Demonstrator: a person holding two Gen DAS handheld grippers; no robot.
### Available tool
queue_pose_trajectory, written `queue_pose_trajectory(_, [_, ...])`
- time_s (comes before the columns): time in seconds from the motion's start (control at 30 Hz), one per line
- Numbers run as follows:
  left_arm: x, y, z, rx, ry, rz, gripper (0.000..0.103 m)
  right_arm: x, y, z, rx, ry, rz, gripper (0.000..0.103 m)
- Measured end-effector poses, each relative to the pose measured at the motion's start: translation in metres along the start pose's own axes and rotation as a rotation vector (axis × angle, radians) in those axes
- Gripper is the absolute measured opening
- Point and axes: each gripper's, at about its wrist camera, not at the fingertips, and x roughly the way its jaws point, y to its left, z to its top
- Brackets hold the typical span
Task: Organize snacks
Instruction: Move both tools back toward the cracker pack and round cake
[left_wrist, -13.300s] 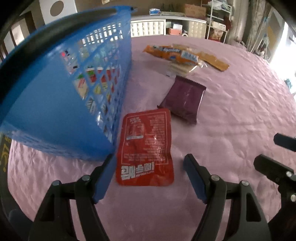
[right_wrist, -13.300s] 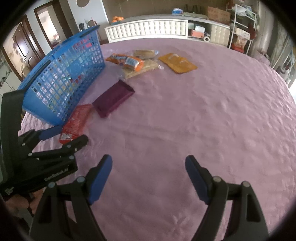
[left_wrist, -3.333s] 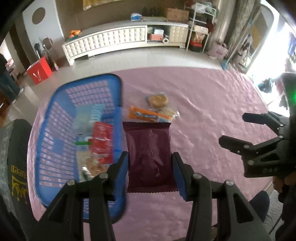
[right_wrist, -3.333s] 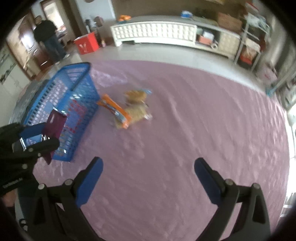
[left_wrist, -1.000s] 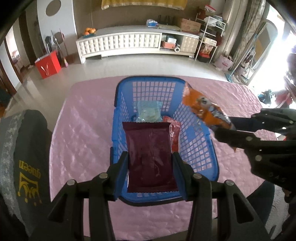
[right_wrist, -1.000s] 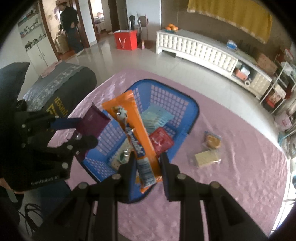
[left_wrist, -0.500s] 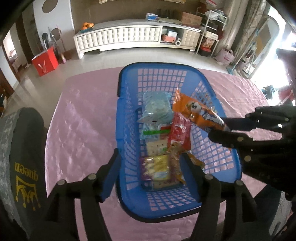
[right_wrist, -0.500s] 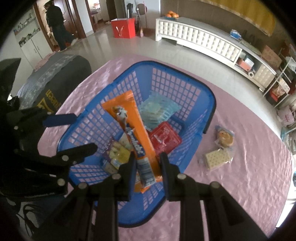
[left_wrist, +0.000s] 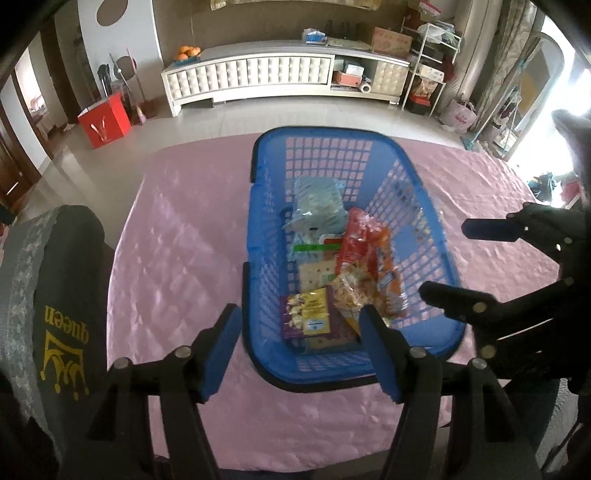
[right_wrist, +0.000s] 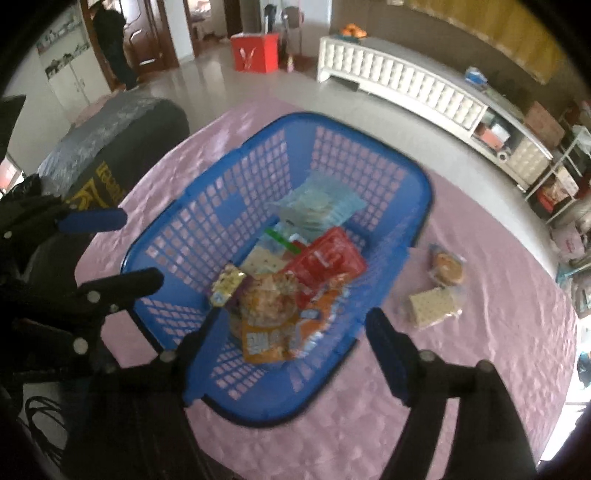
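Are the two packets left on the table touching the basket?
Apart. The right wrist view shows the round-biscuit packet and the cracker packet lying on the pink cloth, with bare cloth between them and the basket.

Both wrist cameras look steeply down from high above the counter (left_wrist: 177, 236). The left view faces the blue basket (left_wrist: 258, 229) along its length; the right view sees it from the right, at an angle. Both share the basket and each other's claw.
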Motion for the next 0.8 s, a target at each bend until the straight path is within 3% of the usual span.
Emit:
queue_pose_trajectory(0.17, [-0.015, -0.029, 0.004, 0.037, -0.027, -0.011, 0.064, -0.028, -0.023, -0.015, 0.047, -0.030, -0.006, 0.080])
queue_pose_trajectory(0.23, [-0.019, -0.044, 0.005, 0.054, -0.039, -0.016, 0.071, -0.037, -0.033, -0.022, 0.062, -0.039, -0.014, 0.080])
queue_pose_trajectory(0.33, [-0.024, -0.064, 0.008, 0.072, -0.059, -0.029, 0.071, -0.047, -0.051, -0.036, 0.083, -0.042, -0.018, 0.080])
queue_pose_trajectory(0.8, [-0.006, -0.154, 0.032, 0.159, -0.050, -0.057, 0.073, -0.072, -0.127, -0.086, 0.178, -0.055, -0.041, 0.080])
